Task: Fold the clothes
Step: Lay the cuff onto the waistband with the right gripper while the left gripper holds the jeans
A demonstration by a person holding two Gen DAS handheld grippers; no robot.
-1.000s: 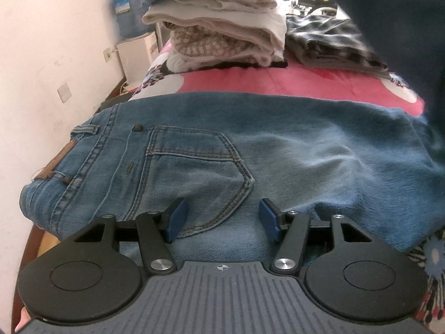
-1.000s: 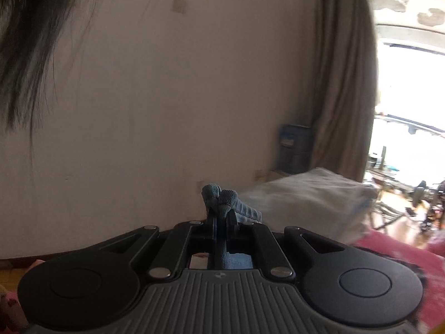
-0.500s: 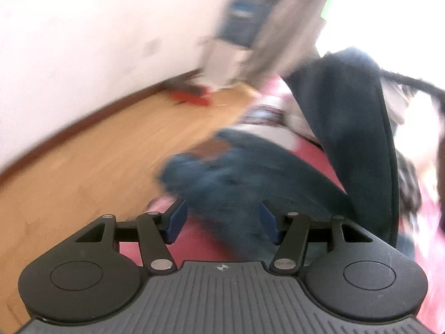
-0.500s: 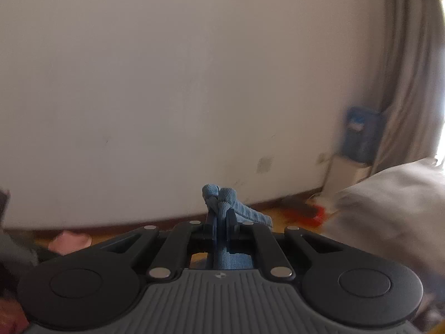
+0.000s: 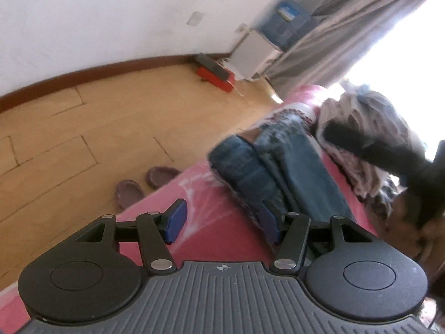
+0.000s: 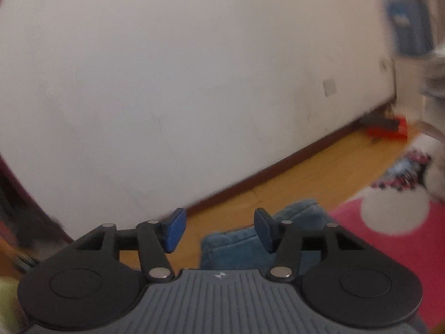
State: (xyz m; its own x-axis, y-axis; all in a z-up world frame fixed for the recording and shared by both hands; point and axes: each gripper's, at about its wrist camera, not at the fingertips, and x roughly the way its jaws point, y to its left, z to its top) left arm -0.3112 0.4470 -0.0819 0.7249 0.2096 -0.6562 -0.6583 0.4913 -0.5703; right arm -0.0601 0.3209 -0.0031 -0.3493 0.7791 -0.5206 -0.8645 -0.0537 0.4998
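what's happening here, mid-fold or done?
A person with a handheld gripper in each hand is folding a pair of blue denim jeans on a pink bedspread. The right gripper is opening its jaws; a folded blue denim edge lies just below them, no longer pinched. The left gripper is open over the bedspread, holding nothing. A heap of mixed clothes sits beyond the jeans. The fold looks just laid down.
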